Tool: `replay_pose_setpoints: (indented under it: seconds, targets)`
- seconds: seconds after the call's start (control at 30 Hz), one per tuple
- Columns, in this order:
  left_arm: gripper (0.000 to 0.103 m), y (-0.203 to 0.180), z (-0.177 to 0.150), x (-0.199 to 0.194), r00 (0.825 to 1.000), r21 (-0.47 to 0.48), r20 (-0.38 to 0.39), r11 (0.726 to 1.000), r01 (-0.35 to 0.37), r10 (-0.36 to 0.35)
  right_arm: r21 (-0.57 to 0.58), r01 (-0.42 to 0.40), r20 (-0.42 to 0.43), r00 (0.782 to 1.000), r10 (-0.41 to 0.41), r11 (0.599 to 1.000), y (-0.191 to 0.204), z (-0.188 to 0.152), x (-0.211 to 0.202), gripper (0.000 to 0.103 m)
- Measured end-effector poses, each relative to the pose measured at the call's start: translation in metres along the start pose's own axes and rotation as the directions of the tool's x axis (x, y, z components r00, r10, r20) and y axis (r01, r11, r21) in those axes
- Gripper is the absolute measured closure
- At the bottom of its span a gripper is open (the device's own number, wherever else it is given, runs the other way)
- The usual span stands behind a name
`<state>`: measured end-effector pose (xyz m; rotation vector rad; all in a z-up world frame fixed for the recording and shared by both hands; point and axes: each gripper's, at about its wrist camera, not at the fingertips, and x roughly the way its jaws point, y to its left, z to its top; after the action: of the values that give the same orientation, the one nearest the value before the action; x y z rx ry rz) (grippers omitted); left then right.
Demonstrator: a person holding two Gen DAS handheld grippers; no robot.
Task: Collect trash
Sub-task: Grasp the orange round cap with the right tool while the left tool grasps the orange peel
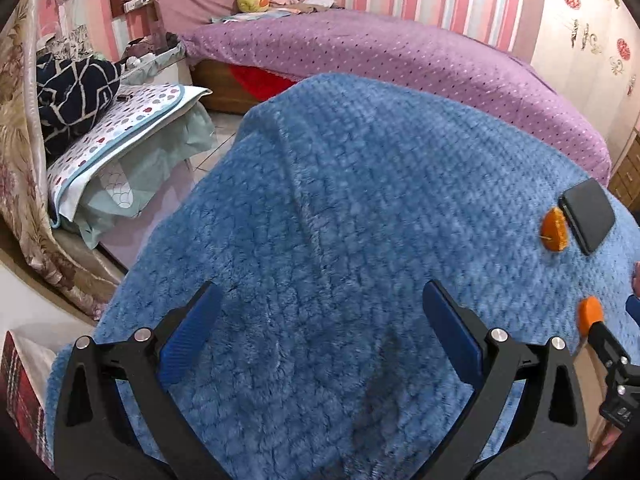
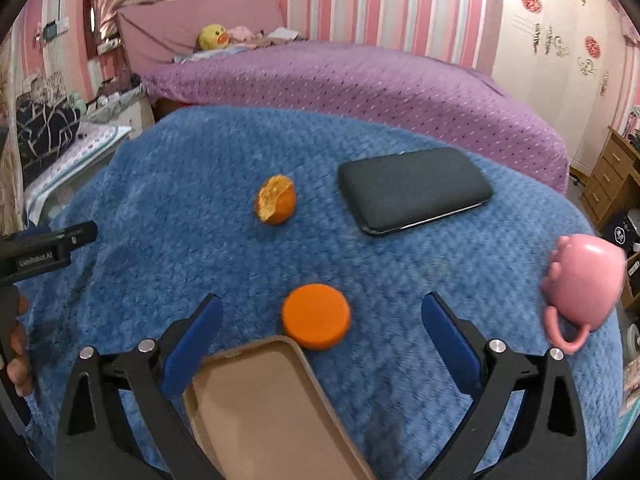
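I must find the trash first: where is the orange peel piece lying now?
In the right wrist view the torn orange peel piece lies on the fluffy blue blanket, left of the flat black case and beyond the round orange cap.

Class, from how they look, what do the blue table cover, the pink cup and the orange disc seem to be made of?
Blue table cover: plush fleece, matte, judging by its fuzzy quilted nap.
Pink cup: probably glazed ceramic or glossy plastic; smooth with bright highlights.
Orange disc: likely moulded plastic, matte, even colour, crisp rim.
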<state>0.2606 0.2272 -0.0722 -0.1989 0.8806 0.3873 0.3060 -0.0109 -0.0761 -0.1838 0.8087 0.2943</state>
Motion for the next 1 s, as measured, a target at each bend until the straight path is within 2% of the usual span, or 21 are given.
replay_pose_setpoints:
  seconds: [0.07, 0.1, 0.13, 0.27, 0.37, 0.53, 0.67, 0.8, 1.0]
  targets:
    - [0.005, -0.001, 0.001, 0.001, 1.000, 0.011, 0.000, 1.000, -0.007, 0.007, 0.007, -0.023, -0.045, 0.999, 0.024, 1.000, 0.000, -0.002, 0.012, 0.036]
    - [0.005, -0.002, 0.001, 0.002, 1.000, 0.015, 0.001, 1.000, -0.012, 0.012, 0.013, -0.041, -0.054, 0.998, 0.041, 0.999, 0.000, -0.002, 0.014, 0.042]
    - [0.005, -0.004, 0.002, 0.002, 1.000, 0.018, 0.004, 1.000, -0.019, 0.019, 0.017, -0.062, -0.062, 0.996, 0.063, 0.998, -0.001, -0.002, 0.016, 0.044]
    - [0.005, -0.009, 0.003, 0.002, 1.000, 0.014, 0.007, 1.000, -0.024, 0.024, -0.008, -0.097, -0.069, 0.993, 0.097, 0.995, 0.000, 0.000, 0.018, 0.062]
    - [0.005, -0.016, 0.002, 0.001, 1.000, 0.007, 0.002, 1.000, 0.014, -0.014, -0.001, -0.108, -0.065, 0.992, 0.108, 0.994, -0.007, 0.003, 0.018, 0.063]
    - [0.005, -0.036, 0.000, -0.004, 0.999, 0.038, 0.020, 0.998, 0.049, -0.050, 0.037, -0.087, -0.012, 0.996, 0.087, 0.996, -0.037, 0.003, 0.008, 0.063]
    - [0.006, -0.059, -0.003, -0.007, 0.995, 0.084, 0.028, 0.992, 0.093, -0.096, 0.056, 0.001, 0.035, 0.999, -0.003, 0.998, -0.069, -0.003, -0.002, 0.063]
    - [0.006, -0.086, -0.006, -0.011, 0.991, 0.140, 0.044, 0.983, 0.122, -0.129, 0.080, 0.072, 0.082, 0.993, -0.079, 0.994, -0.093, -0.012, -0.013, 0.063]
    - [0.006, -0.130, -0.010, -0.025, 0.972, 0.242, 0.102, 0.953, 0.184, -0.213, 0.124, 0.114, 0.156, 0.979, -0.132, 0.986, -0.112, -0.013, -0.028, 0.063]
